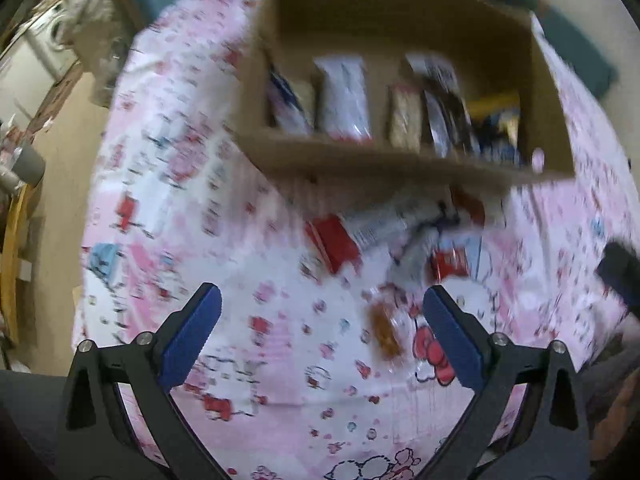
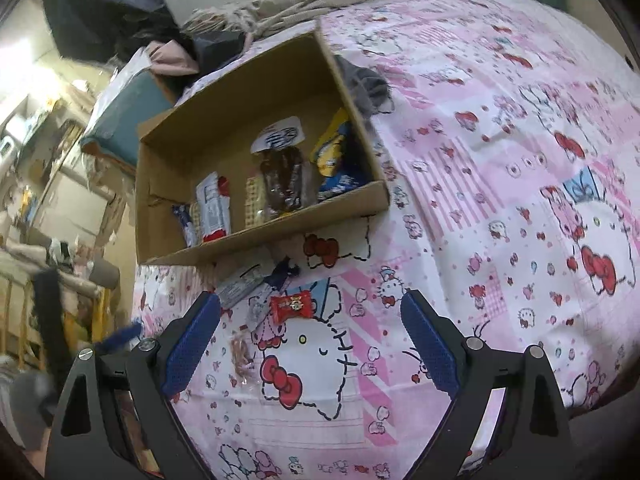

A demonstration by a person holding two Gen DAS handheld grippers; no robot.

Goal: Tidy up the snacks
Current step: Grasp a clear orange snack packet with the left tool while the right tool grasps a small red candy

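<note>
Both claws (image 1: 322, 332) (image 2: 310, 332) gape wide above loose snacks (image 2: 291, 306) before the cardboard box (image 2: 280, 236).

Your left wrist view is smeared with motion blur; your right wrist view is sharp. Soft, even indoor light, fisheye bending and dark vignetting at every corner.

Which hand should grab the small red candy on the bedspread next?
Right, probably. The red candy lies just ahead between the right claw's open jaws. The left claw, also open, faces the brown snack instead.
</note>
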